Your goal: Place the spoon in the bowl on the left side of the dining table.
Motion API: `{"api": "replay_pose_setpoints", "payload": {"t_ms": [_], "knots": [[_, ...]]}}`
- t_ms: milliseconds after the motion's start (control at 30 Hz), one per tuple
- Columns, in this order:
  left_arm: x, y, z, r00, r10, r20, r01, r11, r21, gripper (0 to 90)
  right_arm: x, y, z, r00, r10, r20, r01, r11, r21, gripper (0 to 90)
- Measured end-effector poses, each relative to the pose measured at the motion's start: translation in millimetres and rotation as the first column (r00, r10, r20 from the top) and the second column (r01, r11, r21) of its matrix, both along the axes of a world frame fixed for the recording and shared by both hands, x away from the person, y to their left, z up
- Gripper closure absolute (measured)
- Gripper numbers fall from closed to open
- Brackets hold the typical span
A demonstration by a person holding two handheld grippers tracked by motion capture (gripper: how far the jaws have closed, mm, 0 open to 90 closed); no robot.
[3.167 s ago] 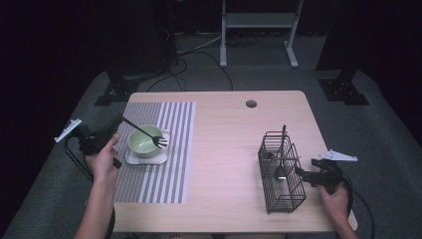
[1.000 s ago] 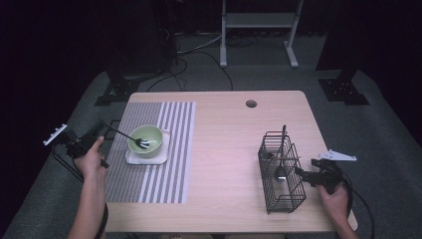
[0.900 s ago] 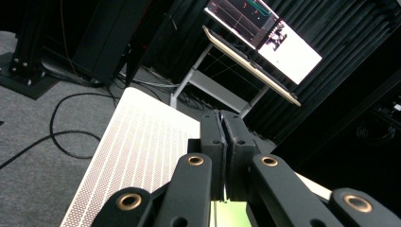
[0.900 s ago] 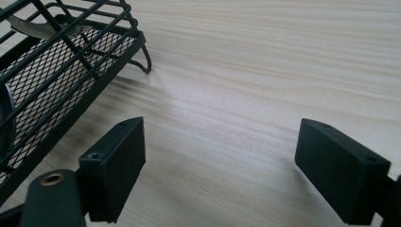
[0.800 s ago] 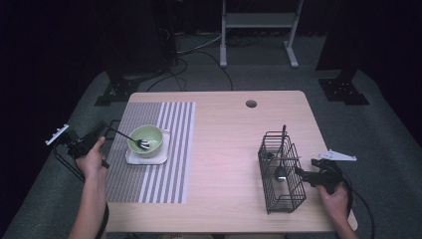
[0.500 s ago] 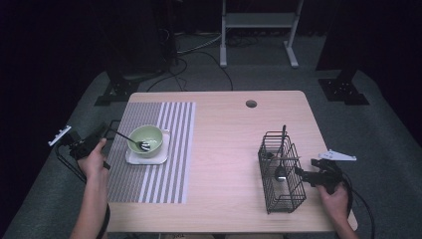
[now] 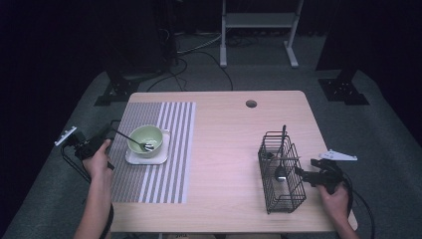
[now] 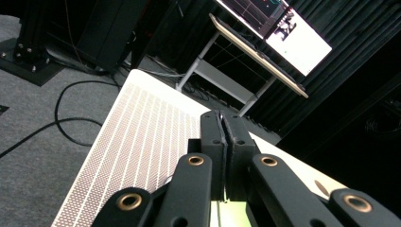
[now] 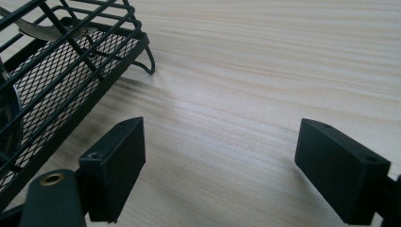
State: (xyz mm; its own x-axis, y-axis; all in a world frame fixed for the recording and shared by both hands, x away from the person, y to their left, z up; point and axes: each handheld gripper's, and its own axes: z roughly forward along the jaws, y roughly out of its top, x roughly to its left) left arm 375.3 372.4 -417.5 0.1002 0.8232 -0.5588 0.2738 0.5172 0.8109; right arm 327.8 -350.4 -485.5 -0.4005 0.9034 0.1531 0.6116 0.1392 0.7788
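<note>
With my left gripper (image 7: 107, 137) clamped on the fork (image 7: 130, 139) whose tines sit in the green bowl (image 7: 145, 140), right gripper (image 9: 220, 168) wide and empty beside the basket (image 7: 281, 172), a careless tug could tip that bowl.

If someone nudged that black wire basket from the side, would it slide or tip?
The wire basket probably slides: it looks light, mostly open mesh on small feet. It might tip, being tall and narrow, with a ladle standing inside.
</note>
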Motion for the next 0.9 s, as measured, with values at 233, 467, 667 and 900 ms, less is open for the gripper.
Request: {"api": "replay_pose_setpoints", "payload": {"t_ms": [233, 467, 667, 900], "knots": [[1.4, -1.0, -4.3, 0.9999, 0.000, -0.014, 0.000, 1.0000, -0.003, 88.5, -0.8, 0.7, 0.1, 1.0000, -0.007, 0.005, 0.007, 1.000, -0.006, 16.0], [2.4, -0.3, -10.3, 0.9991, -0.001, -0.043, 0.001, 1.0000, -0.002, 85.3, -1.4, 0.7, 0.0, 1.0000, -0.005, 0.003, 0.005, 1.000, -0.007, 16.0], [1.5, 1.3, -12.4, 0.9983, 0.008, -0.058, -0.007, 1.0000, 0.004, 78.6, -1.6, 0.6, 0.1, 1.0000, -0.005, 0.004, 0.005, 1.000, -0.006, 16.0], [-3.4, 2.7, -14.3, 0.9974, 0.019, -0.069, -0.019, 0.9998, -0.007, 71.5, -1.8, 0.6, 0.1, 1.0000, -0.004, 0.008, 0.004, 1.000, -0.006, 16.0]]}}
